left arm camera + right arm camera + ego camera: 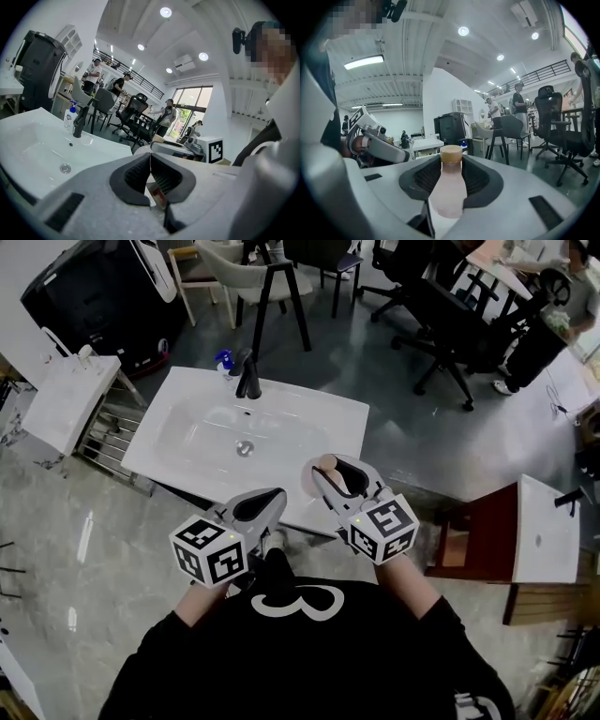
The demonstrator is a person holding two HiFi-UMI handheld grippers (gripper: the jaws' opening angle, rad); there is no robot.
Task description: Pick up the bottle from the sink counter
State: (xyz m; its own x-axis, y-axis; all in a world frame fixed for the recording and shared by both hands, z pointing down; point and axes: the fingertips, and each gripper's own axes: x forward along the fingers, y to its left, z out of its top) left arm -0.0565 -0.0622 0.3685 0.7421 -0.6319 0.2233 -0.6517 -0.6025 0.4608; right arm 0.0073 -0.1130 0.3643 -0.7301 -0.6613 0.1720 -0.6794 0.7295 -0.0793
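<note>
A pale pink bottle (449, 187) with a tan cap stands upright between the dark pads of my right gripper (451, 161), which is shut on its body. In the head view the bottle's cap (325, 463) peeks out past the right gripper (330, 470), lifted above the front edge of the white sink counter (319, 409). My left gripper (272, 498) hovers beside it, to the left, over the same edge. In its own view the left gripper (151, 154) is shut, pads meeting, with nothing between them.
A black faucet (247, 376) and a blue-capped soap bottle (224, 360) stand at the counter's back edge. A white stand (70, 399) lies at the left, a wooden stand with another basin (544, 531) at the right, and office chairs (450, 324) behind.
</note>
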